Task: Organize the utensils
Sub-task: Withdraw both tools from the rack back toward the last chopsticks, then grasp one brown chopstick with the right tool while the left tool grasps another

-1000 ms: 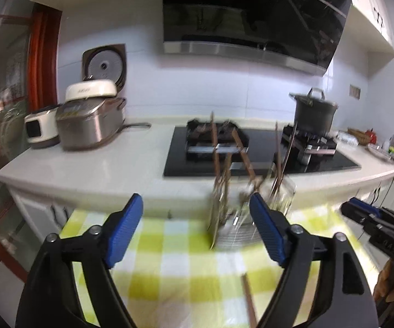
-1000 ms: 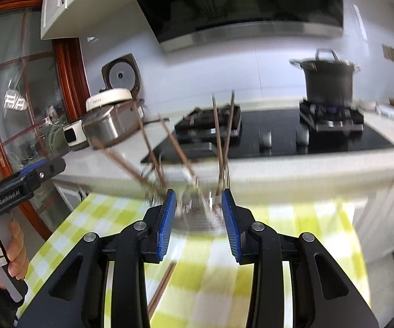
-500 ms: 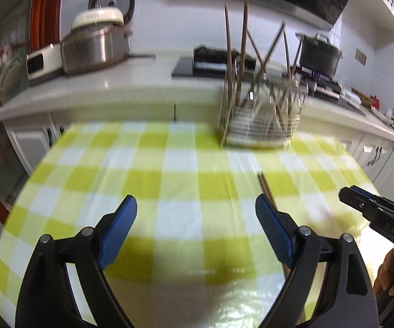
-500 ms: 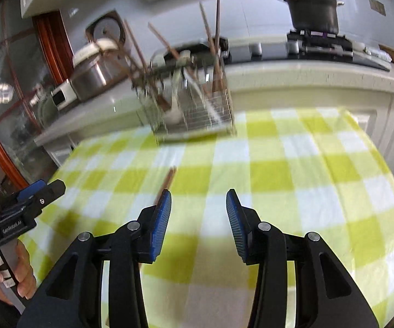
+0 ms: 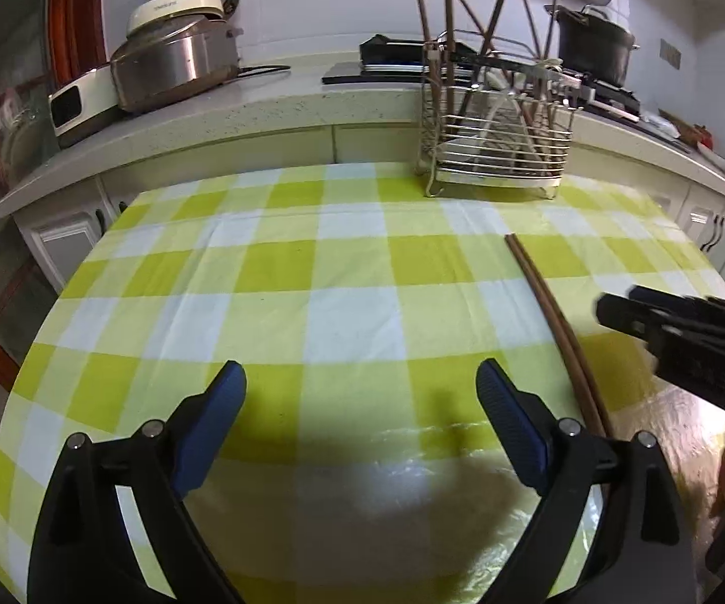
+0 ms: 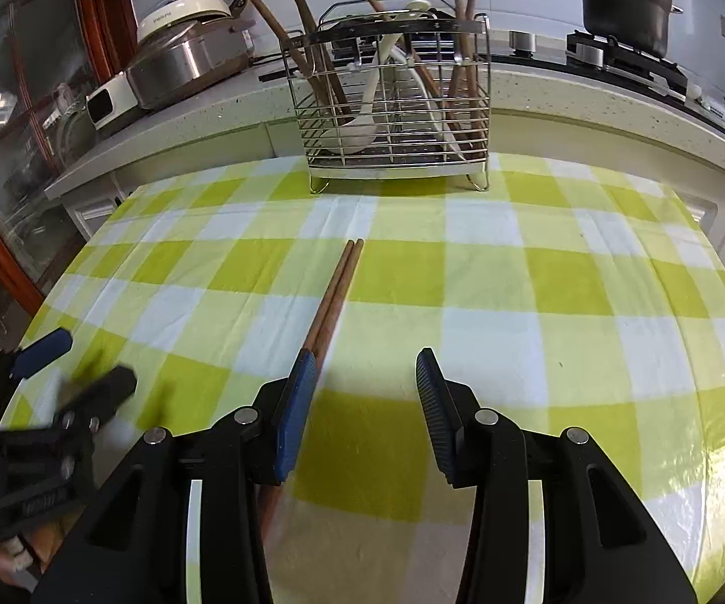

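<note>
A pair of brown chopsticks (image 6: 335, 297) lies side by side on the green-and-white checked tablecloth (image 6: 538, 272), pointing at a wire utensil rack (image 6: 392, 100) at the table's far edge. The rack holds several chopsticks and white spoons. My right gripper (image 6: 366, 372) is open and empty, with its left finger over the chopsticks' near part. My left gripper (image 5: 360, 387) is wide open and empty, left of the chopsticks (image 5: 549, 312). The rack shows far ahead in the left wrist view (image 5: 496, 141). Each gripper shows at the edge of the other's view.
A kitchen counter (image 5: 262, 110) runs behind the table with a rice cooker (image 5: 176, 60), a hob and a black pot (image 6: 624, 0). White cabinet doors (image 5: 715, 231) stand below it. A wood-framed glass door (image 6: 15, 141) is at left.
Both grippers have pulled back from the rack and tilted down toward the table. The rack now sits farther off and the chopsticks lie close under the right gripper.
</note>
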The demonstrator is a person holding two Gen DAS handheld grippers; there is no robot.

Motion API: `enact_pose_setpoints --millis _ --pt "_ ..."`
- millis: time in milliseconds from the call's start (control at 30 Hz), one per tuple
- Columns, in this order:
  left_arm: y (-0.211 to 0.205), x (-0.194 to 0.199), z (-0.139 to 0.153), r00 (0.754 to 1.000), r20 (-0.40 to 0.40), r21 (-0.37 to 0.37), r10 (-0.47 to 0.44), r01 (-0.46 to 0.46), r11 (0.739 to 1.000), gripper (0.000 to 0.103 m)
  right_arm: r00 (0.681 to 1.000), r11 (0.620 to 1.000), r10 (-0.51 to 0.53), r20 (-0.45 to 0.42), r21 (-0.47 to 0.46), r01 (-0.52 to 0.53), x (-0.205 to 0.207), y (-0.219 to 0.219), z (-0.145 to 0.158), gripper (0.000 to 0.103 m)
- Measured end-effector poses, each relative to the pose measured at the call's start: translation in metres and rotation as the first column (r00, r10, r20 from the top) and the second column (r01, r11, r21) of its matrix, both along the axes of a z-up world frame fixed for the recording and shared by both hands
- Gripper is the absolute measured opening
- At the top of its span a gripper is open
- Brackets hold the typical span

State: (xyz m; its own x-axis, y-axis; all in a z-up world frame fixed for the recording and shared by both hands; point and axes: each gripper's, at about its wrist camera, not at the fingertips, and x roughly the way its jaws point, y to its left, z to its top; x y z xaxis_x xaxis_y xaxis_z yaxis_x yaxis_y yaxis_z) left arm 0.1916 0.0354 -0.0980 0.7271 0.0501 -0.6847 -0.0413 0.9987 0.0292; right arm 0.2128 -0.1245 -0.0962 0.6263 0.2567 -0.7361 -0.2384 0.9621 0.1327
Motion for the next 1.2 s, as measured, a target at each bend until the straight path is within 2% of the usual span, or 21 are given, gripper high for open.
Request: enact_pose_setpoints --millis 100,400,800,1033,1133,1167,1200 --pt "0.0 -0.002 0.002 1.0 0.014 -0.007 -0.009 0.009 1.0 0.093 1.0 1.0 -0.005 -0.015 -0.011 0.005 0.01 0.005 -0.002 0.041" --pt "0.012 0.003 -0.004 1.0 -0.029 -0.086 -0.003 0.001 0.996 0.093 0.999 0.999 -0.003 -0.054 -0.053 0.0 0.024 0.017 -0.01 0.041" --pt "0.013 0.003 -0.005 0.999 -0.036 -0.096 -0.003 -0.001 0.995 0.093 0.998 0.988 -0.043 -0.046 -0.153 0.036 0.024 0.021 -0.01 0.041" --pt "0.014 0.003 -0.005 0.999 -0.032 -0.101 0.003 -0.006 0.995 0.094 0.997 0.978 0.003 -0.082 -0.206 -0.02 0.035 0.037 -0.014 0.04" --pt "0.016 0.003 -0.005 0.999 -0.033 -0.113 0.008 -0.012 0.993 0.094 0.995 0.978 0.0 -0.097 -0.21 -0.021 0.041 0.041 -0.014 0.034" --pt "0.016 0.003 -0.006 0.999 -0.034 -0.116 0.008 -0.012 0.993 0.094 0.995 0.979 0.001 -0.1 -0.204 -0.021 0.041 0.041 -0.014 0.029" --pt "0.016 0.003 -0.006 0.999 -0.035 -0.117 0.007 -0.012 0.993 0.094 0.995 0.98 0.006 -0.099 -0.196 -0.026 0.041 0.042 -0.014 0.02"
